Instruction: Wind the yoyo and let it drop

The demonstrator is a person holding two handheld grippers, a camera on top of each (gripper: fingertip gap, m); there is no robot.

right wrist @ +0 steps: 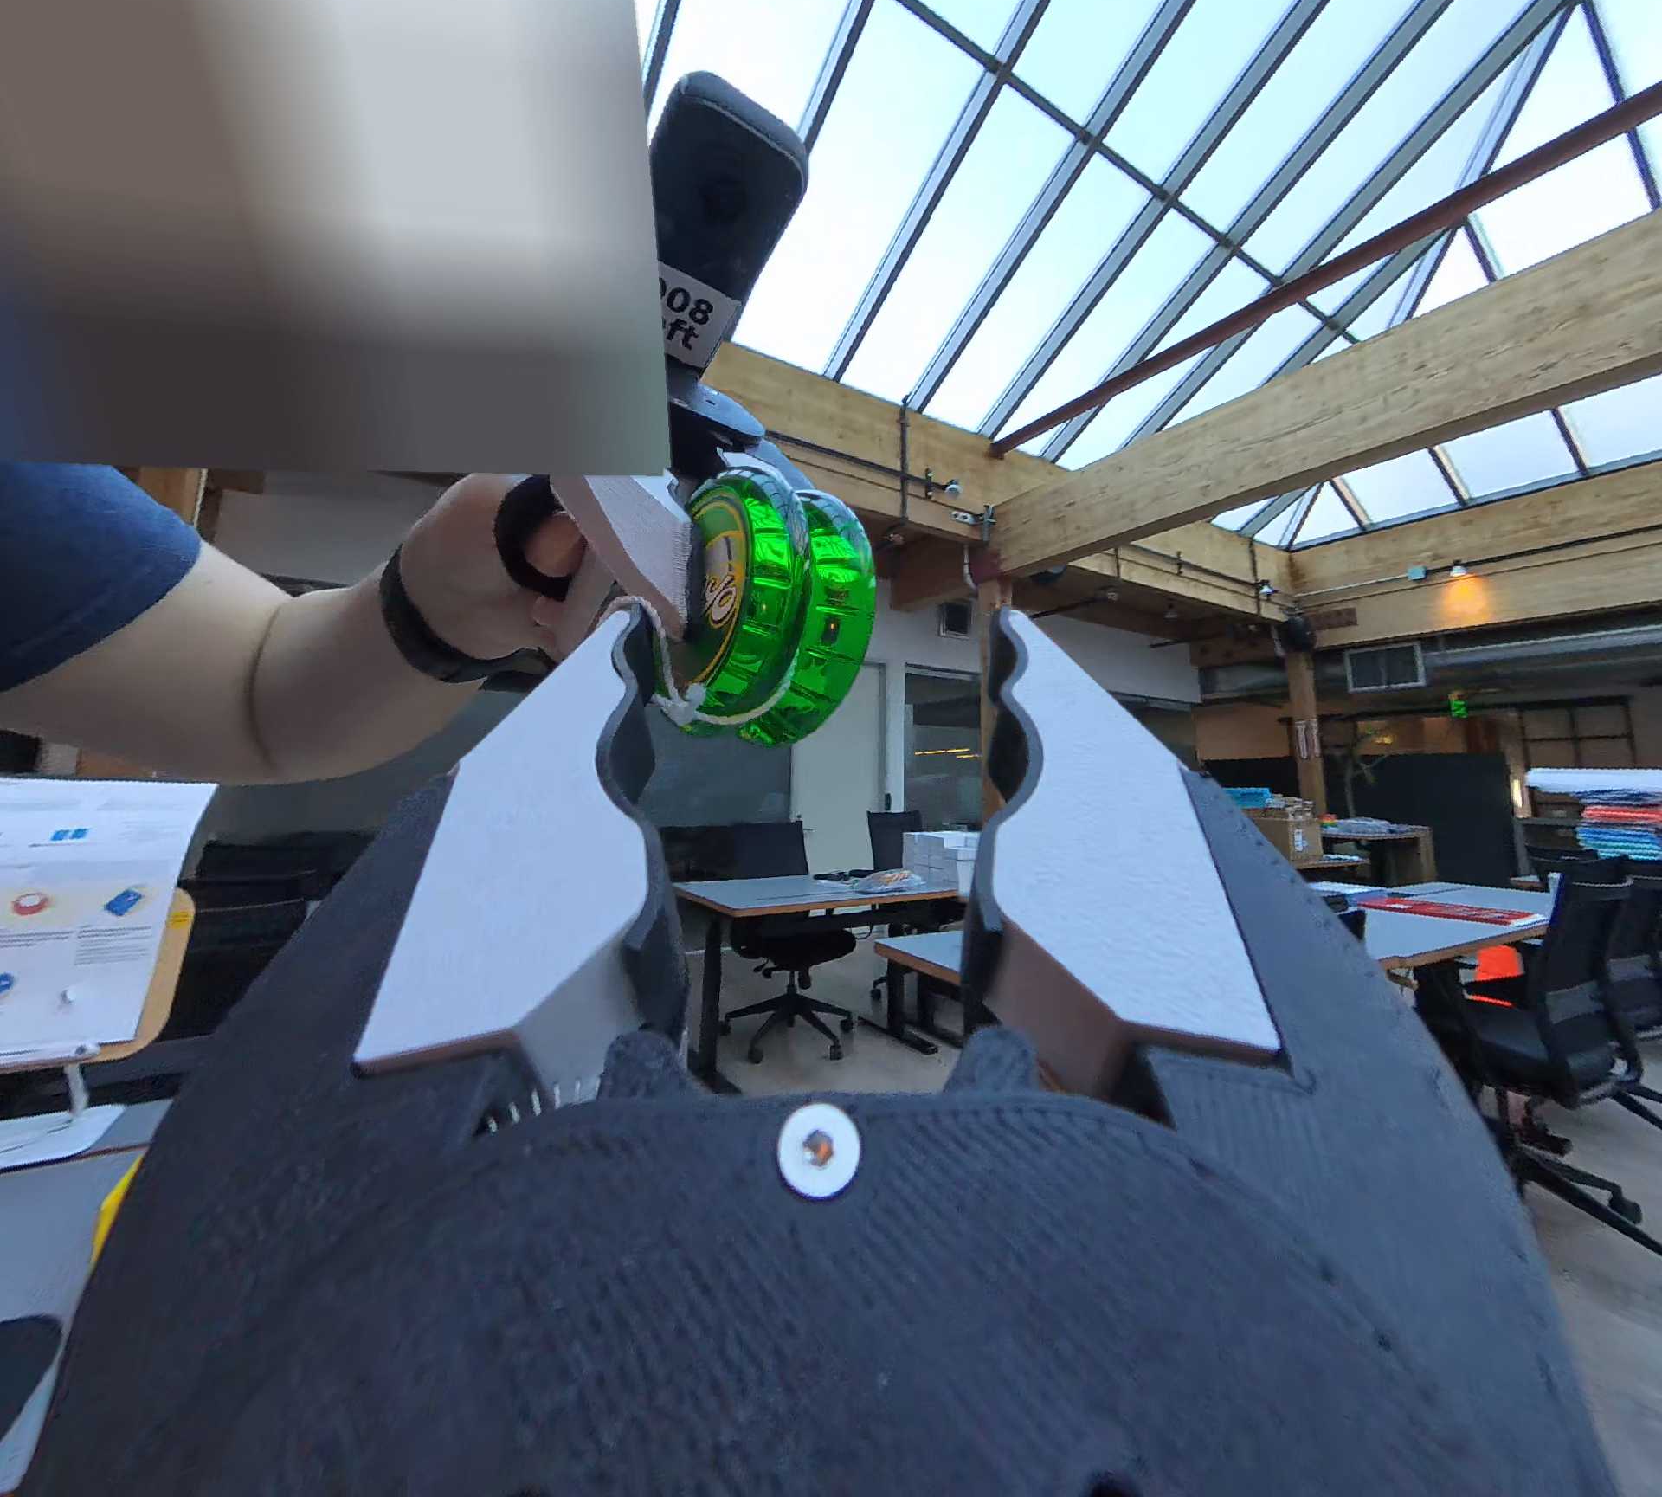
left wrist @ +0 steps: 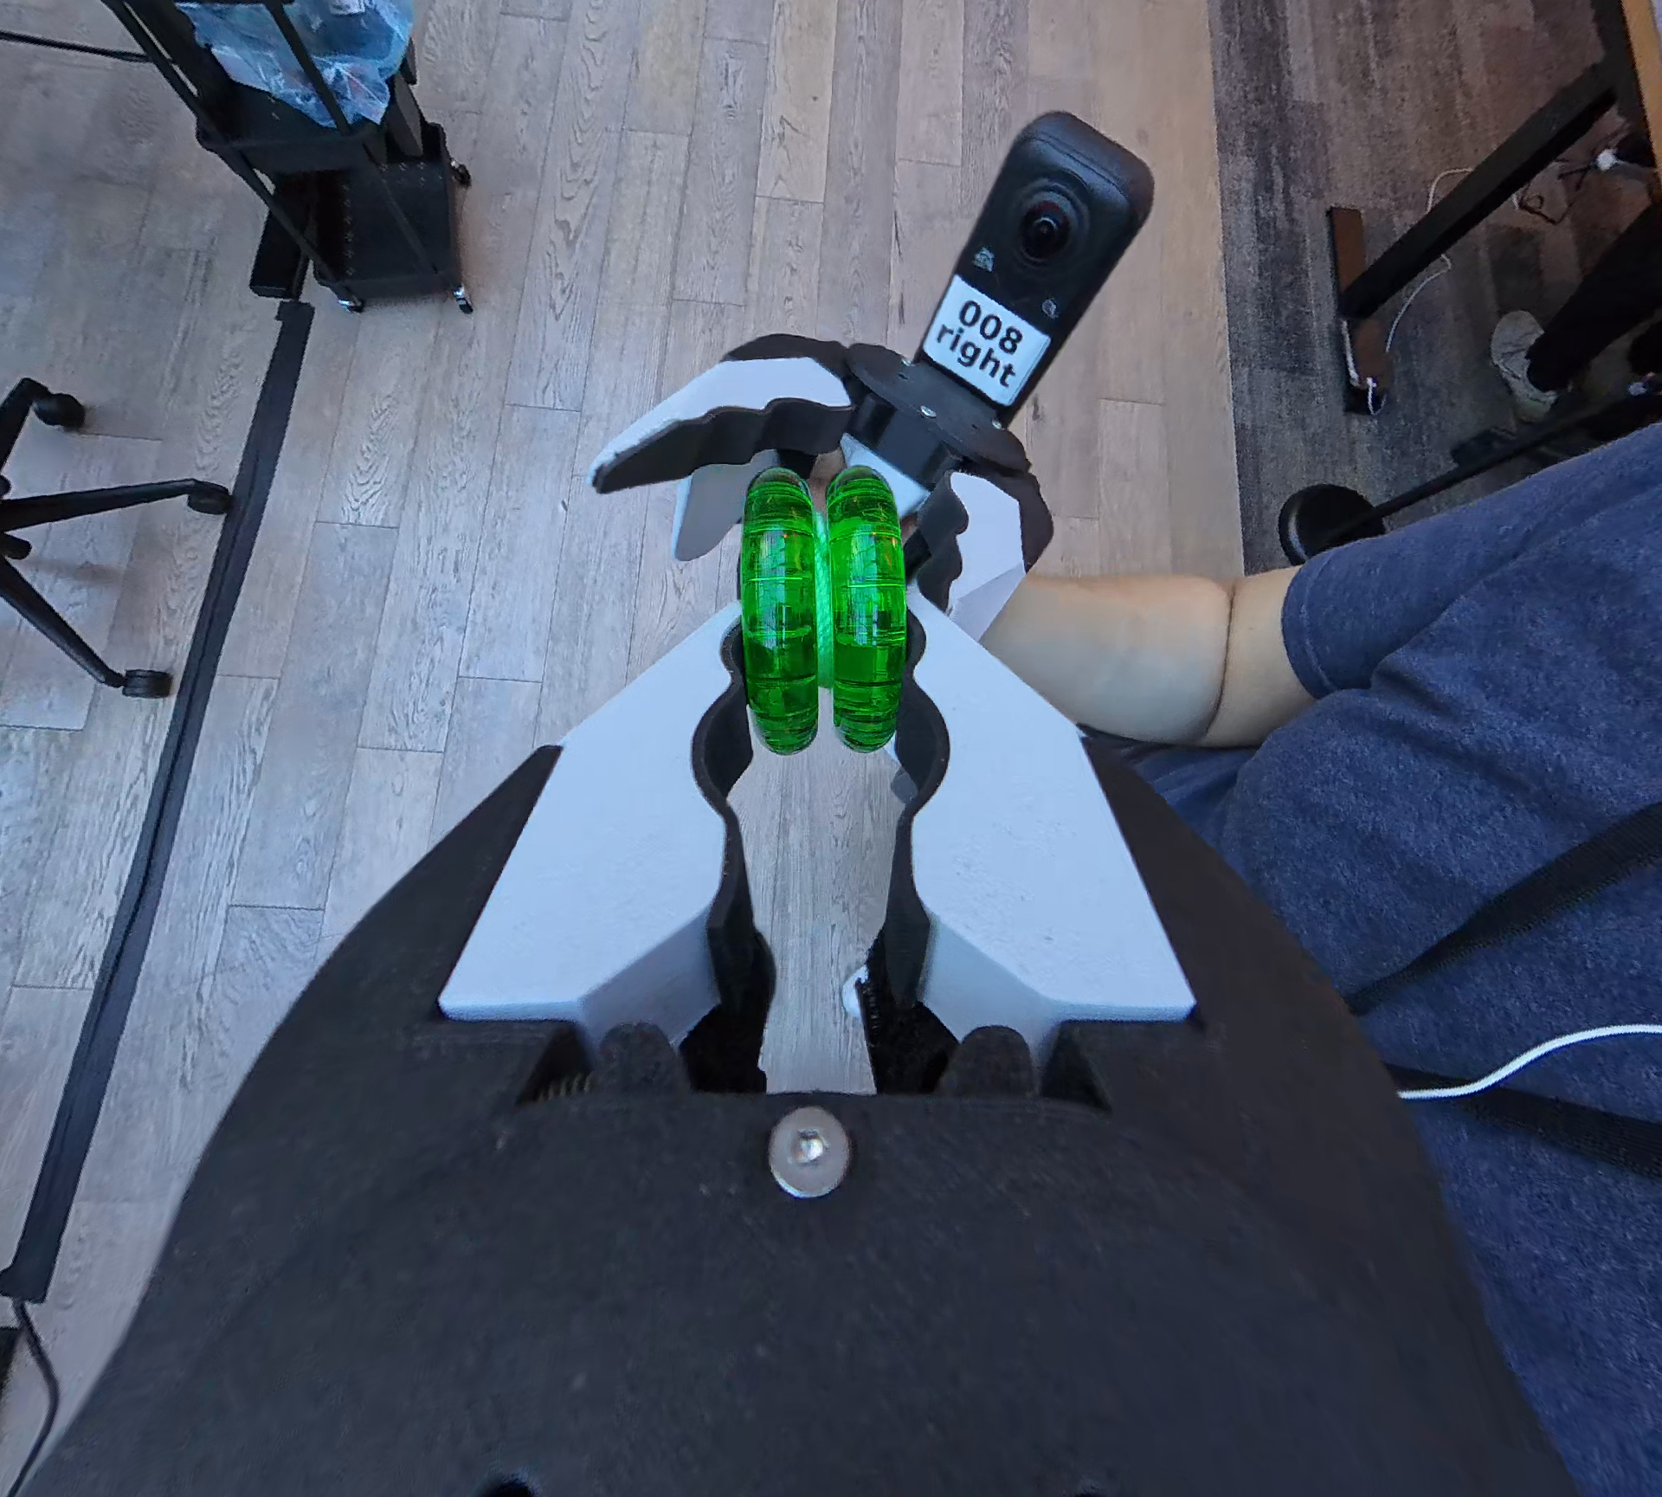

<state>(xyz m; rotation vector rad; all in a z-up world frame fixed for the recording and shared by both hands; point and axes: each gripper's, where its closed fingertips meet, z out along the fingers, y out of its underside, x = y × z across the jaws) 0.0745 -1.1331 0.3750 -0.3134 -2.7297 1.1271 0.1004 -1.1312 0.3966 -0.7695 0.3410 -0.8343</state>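
Yoyo [left wrist: 820,608], clear green and two-lobed, sat pinched by its flat faces between the tips of the left gripper [left wrist: 823,676], edge-on to that gripper's own camera, high above the plank floor [left wrist: 558,464]. The left jaws stood narrow, closed on the yoyo's two sides, one white finger [left wrist: 629,824] to each face.

Seen from the right wrist, the yoyo [right wrist: 782,617] hung against the skylight [right wrist: 1169,104], its printed side cap turned toward the camera, and a white string [right wrist: 692,712] looped in a knot under its lower rim, running up toward the left-hand fingertip [right wrist: 621,644] of the right gripper [right wrist: 814,626]. Whether that tip actually touched the string I could not tell. The right jaws stood wide apart with nothing between them, the yoyo just beyond and a little left of the gap.

From the left wrist, the right gripper [left wrist: 719,500] lay just past the yoyo, its fingers spread to either side of it, with its black camera [left wrist: 1043,257] rising behind. A bare forearm [left wrist: 1124,653] reached in to the right of the yoyo from a blue sleeve [left wrist: 1439,644]. In the right wrist view a hand [right wrist: 486,563] with a dark wrist strap gripped the left gripper's handle, just left of the yoyo.

Farther left of the yoyo stood a black cart [left wrist: 270,59] with blue plastic bags.
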